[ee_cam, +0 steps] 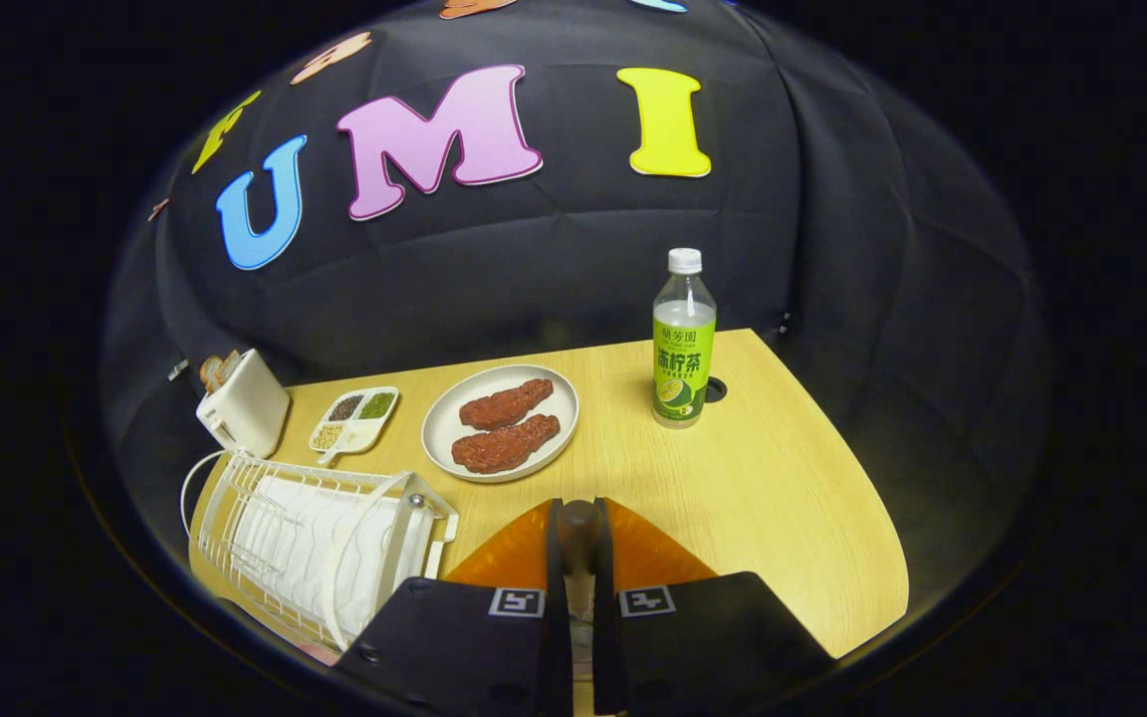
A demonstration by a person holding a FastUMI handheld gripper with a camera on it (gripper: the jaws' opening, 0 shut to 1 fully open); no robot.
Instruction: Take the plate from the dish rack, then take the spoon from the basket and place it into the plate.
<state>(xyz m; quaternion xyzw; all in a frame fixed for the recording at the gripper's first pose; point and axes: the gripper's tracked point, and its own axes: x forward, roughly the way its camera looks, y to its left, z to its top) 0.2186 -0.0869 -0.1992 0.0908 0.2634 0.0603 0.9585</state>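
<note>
My gripper [578, 543] is shut on the spoon [578, 526]. Only the spoon's brown rounded end shows, pinched between the two fingertips. Right under and just ahead of the fingers lies the orange plate [653, 553] on the wooden table, its rim showing on both sides of the fingers. The rest of the plate is hidden by the gripper body. The white wire dish rack [235, 498] stands on the table to the left of the fingers, with white ware [305, 558] in it.
Beyond the fingers sits a white plate [444, 423] with two pieces of red meat. A green-labelled bottle [683, 349] stands further right beside a hole in the table [715, 389]. A divided dish of beans [354, 418] and a white toaster [243, 406] stand behind the rack.
</note>
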